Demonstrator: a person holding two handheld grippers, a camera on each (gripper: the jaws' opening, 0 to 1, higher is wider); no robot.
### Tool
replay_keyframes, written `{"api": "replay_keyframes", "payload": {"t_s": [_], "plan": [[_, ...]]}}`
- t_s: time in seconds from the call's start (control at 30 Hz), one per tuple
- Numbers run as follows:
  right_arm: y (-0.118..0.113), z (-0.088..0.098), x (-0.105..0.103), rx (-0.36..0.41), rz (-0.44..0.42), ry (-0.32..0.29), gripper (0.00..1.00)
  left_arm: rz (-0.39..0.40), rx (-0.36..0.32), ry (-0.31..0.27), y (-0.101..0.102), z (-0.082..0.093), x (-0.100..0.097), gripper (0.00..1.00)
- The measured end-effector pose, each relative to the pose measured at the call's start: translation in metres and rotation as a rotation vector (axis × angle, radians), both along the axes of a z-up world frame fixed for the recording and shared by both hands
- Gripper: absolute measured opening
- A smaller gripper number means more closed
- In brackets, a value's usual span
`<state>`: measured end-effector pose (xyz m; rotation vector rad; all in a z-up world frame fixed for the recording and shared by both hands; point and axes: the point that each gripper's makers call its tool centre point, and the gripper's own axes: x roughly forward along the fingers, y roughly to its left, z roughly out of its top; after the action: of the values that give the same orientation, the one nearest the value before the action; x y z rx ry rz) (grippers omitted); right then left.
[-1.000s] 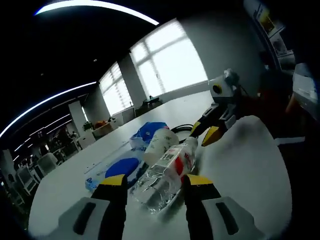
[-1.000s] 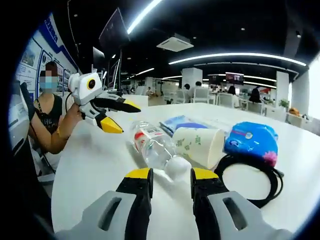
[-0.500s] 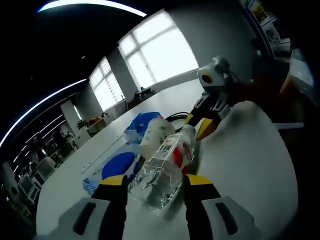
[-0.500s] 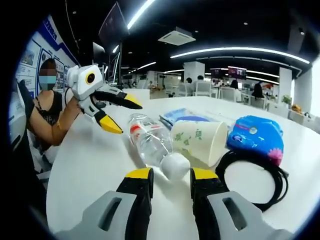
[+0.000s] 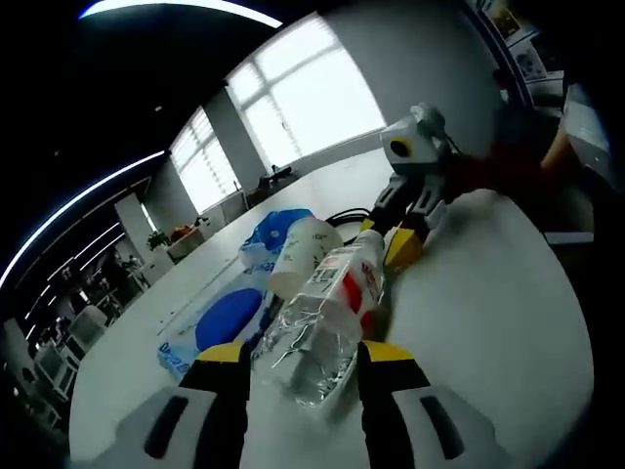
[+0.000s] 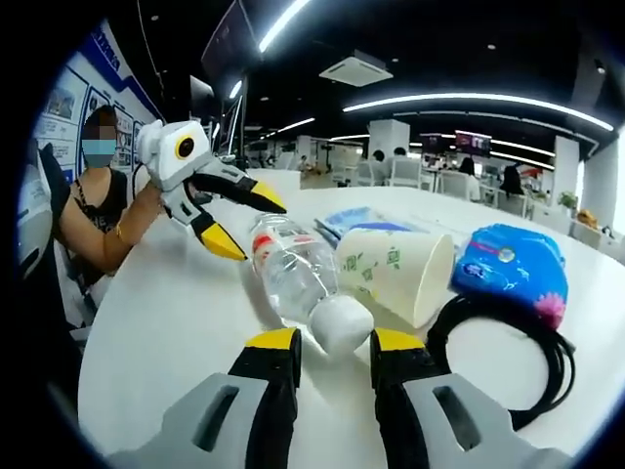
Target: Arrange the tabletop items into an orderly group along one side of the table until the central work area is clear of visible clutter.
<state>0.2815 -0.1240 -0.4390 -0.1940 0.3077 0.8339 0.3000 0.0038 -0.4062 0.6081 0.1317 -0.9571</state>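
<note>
Compared with a second earlier, both grippers had closed in on the bottle: its crumpled base had come between the left gripper's yellow tips, and its white cap had drawn up to the right gripper's tips.

In the left gripper view, a flat blue packet (image 5: 217, 322) with a dark round mark lay ahead and to the left of the left gripper (image 5: 298, 354). That gripper's jaws stood spread, the clear, dented plastic bottle (image 5: 327, 318) lying on its side between them; contact with the pads could not be judged. Its red-and-white label faced up. Just left of the bottle's far end a pale paper cup (image 5: 298, 256) lay tipped over, a glossy blue pouch (image 5: 269, 234) behind it. At the far end, the right gripper (image 5: 398, 234) reached in from the right.

In the right gripper view, the left gripper (image 6: 234, 223) came in from the left with its jaws apart around the bottle's base. The right gripper (image 6: 332, 344) was also spread, the cap of the bottle (image 6: 293, 278) sitting just ahead between its tips. To the right lay the paper cup (image 6: 395, 272) with green print, touching the bottle, then a coiled black cable (image 6: 527, 357) and the blue pouch (image 6: 513, 272), all on the smooth white table (image 6: 156, 332).
</note>
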Motion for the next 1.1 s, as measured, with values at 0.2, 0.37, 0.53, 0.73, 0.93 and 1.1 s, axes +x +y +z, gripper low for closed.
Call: {"api": "replay_keyframes", "payload": {"t_s": [0.2,0.37,0.53,0.73,0.93,1.1], "plan": [[-0.001,0.001,0.005,0.027,0.018,-0.01,0.23,-0.003,0.023,-0.025,0.0,-0.003,0.002,0.43],[-0.001,0.002,0.005,0.03,0.032,-0.022,0.23,-0.004,0.033,-0.035,0.0,-0.004,0.003,0.43],[-0.001,0.003,0.005,0.031,0.053,-0.054,0.22,-0.032,0.08,-0.1,0.0,-0.006,0.001,0.43],[-0.001,0.005,0.002,0.085,0.067,-0.031,0.22,-0.037,0.054,-0.088,0.002,-0.005,0.001,0.42],[0.001,0.012,0.0,0.163,0.077,-0.008,0.22,-0.037,0.015,-0.064,0.005,-0.004,0.004,0.42],[0.002,0.016,-0.002,0.185,0.084,-0.009,0.22,-0.035,-0.011,-0.059,0.006,-0.003,0.005,0.43]]}}
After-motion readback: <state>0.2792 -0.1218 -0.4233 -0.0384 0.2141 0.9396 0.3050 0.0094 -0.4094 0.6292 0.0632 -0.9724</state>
